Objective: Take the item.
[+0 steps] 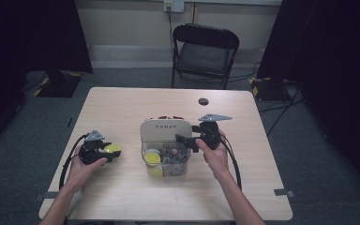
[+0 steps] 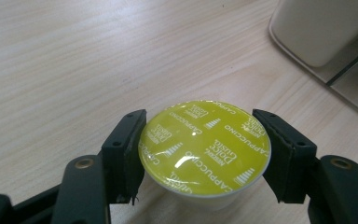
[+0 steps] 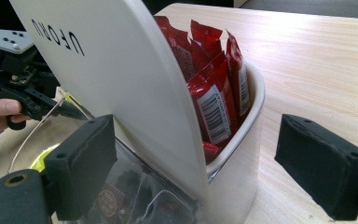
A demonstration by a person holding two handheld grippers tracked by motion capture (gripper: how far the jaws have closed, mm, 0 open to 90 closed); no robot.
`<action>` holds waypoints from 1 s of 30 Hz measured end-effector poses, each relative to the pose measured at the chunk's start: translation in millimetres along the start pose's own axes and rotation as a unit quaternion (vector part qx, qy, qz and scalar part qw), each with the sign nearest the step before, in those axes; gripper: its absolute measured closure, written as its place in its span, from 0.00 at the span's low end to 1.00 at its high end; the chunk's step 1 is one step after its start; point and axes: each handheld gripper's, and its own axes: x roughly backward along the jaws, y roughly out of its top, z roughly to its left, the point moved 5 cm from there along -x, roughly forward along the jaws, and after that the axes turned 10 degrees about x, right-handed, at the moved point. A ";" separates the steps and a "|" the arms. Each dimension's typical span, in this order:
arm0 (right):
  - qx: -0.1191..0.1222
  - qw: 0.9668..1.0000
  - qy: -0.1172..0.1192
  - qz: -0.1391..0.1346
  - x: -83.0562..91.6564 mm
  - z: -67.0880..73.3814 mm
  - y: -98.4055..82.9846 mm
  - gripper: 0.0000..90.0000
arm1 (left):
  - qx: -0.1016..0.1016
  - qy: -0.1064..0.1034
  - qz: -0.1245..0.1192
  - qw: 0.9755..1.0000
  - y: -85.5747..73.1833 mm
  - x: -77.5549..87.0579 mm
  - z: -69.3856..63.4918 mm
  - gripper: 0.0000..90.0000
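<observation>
Left gripper point(image 2: 204, 154) clamps yellow capsule point(image 2: 205, 144) low over table point(image 1: 122, 108), nine o'clock of organiser point(image 1: 165, 129). Right gripper point(image 1: 187, 139) straddles organiser, jaws wide, pressing nothing. More capsules point(image 1: 153, 158) remain in clear bin.

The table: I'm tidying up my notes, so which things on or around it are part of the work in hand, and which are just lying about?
In use:
- left gripper, shut on the yellow capsule
- right gripper, open around the organizer
- capsules in the clear bin

Lying about:
- red sachets
- folding chair
</observation>
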 end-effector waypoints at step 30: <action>-0.003 1.000 0.003 0.002 -1.3 -1.0 -0.4 0.11 | 0.035 -0.005 -0.023 0.999 3.7 3.7 2.1 0.21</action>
